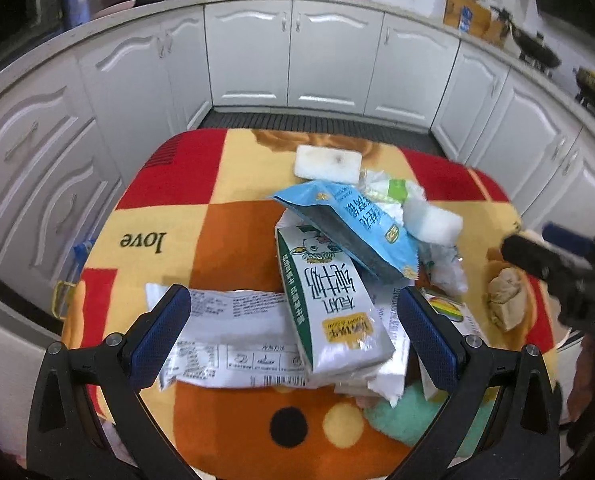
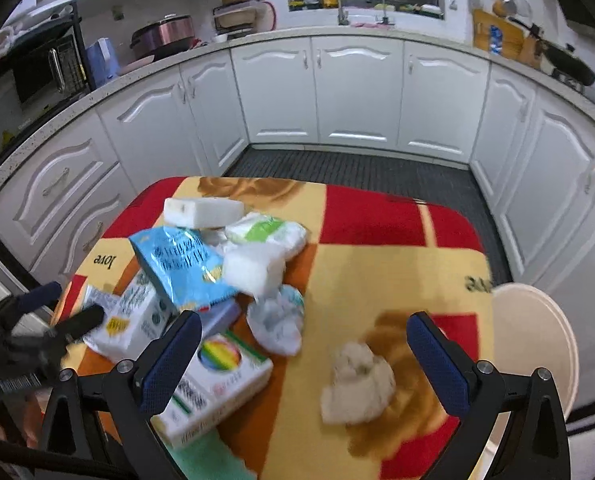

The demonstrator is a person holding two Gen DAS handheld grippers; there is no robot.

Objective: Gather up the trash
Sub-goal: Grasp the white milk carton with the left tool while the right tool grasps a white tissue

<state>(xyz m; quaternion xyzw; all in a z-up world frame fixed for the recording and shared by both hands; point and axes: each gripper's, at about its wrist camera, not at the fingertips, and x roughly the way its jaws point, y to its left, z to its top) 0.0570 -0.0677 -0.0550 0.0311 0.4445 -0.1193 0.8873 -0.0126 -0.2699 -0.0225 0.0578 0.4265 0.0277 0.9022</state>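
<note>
A pile of trash lies on a table with a patterned cloth (image 1: 145,224). My left gripper (image 1: 293,328) is open above a green and white milk carton (image 1: 333,304) and a flat white wrapper (image 1: 233,340). A blue snack bag (image 1: 357,224) leans on the carton. My right gripper (image 2: 303,356) is open and empty just above a crumpled beige paper wad (image 2: 357,384). In the right wrist view I also see the blue bag (image 2: 177,264), a white foam block (image 2: 253,268), crumpled white plastic (image 2: 277,320) and a box with a rainbow print (image 2: 217,384).
A white soap-like bar (image 1: 328,163) and a tissue pack (image 2: 269,232) lie at the far side of the pile. A cream round bin (image 2: 533,344) stands right of the table. White kitchen cabinets (image 2: 357,92) surround the dark floor mat (image 2: 357,176).
</note>
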